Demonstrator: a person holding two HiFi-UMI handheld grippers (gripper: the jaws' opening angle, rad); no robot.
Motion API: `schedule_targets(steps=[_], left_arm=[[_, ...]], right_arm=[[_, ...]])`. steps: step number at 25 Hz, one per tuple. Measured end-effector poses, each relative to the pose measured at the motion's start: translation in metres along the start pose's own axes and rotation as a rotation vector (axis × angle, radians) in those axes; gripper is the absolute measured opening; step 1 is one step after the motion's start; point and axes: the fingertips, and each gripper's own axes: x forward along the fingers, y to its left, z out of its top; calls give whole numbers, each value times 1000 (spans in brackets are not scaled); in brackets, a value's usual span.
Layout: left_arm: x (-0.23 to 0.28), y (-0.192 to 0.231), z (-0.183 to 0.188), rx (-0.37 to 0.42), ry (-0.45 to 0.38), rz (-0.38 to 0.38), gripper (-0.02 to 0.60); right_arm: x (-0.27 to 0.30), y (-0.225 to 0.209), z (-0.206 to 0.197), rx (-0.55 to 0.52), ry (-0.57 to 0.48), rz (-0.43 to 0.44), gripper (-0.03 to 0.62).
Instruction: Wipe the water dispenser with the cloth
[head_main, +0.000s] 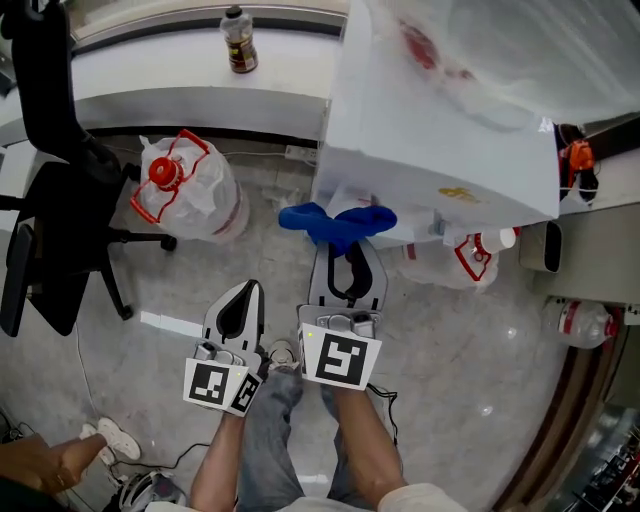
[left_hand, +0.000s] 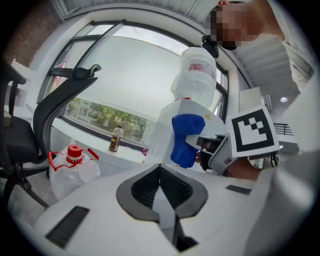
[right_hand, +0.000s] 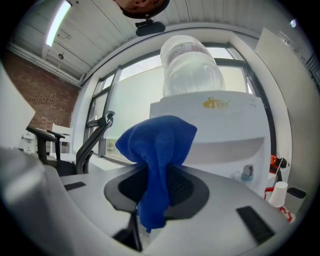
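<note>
Water dispenser (head_main: 440, 130): white box, upright, partly under clear plastic film. It stands straight ahead of the right gripper, its front panel and tap recess facing the jaws and rising above them.
Top bottle (right_hand: 192, 65): big clear bottle seated on the water dispenser under the film. Its fill level cannot be told.
Floor jug (head_main: 185, 190): red cap and red handle, wrapped in a thin bag, on the floor left of the water dispenser and well apart from both grippers. How full it is cannot be told.
Right gripper (head_main: 347, 250): the nearer of the two to the dispenser. Its jaws are clamped on the cloth and point at the lower front.
Left gripper (head_main: 240, 300): beside the right gripper and farther back. Its jaws are pressed together with nothing between them, aimed at the floor gap between the floor jug and the dispenser.
Cloth (head_main: 335, 222): blue, bunched, pinched at its lower end so the free bulk stands up past the jaw tips. It lies between the jaws and the dispenser's front. Whether it touches the panel cannot be told.
Coming move: judged, a short push forward by the right gripper should lay the cloth on the front panel.
Ledge bottle (head_main: 238, 40): small, upright on the window ledge, holding dark liquid.
</note>
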Motion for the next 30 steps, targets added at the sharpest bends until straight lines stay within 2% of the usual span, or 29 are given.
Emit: schedule_targets(steps=[3, 6, 12, 16, 20, 30], left_arm=[[-3, -18, 30, 8, -4, -15, 11], [-9, -34, 60, 17, 2, -23, 11], [-18, -53, 109, 41, 8, -34, 11], [-19, -64, 125, 41, 4, -43, 11], [-13, -81, 127, 36, 17, -64, 11], [9, -141, 126, 73, 28, -135, 11]], right_arm=[[-1, -10, 46, -40, -40, -6, 103], [2, -14, 83, -35, -50, -11, 103], [10, -25, 127, 2, -38, -32, 103], [1, -50, 134, -46, -15, -51, 103], [-12, -97, 134, -108, 4, -112, 103], [-45, -201, 119, -115, 53, -225, 103]])
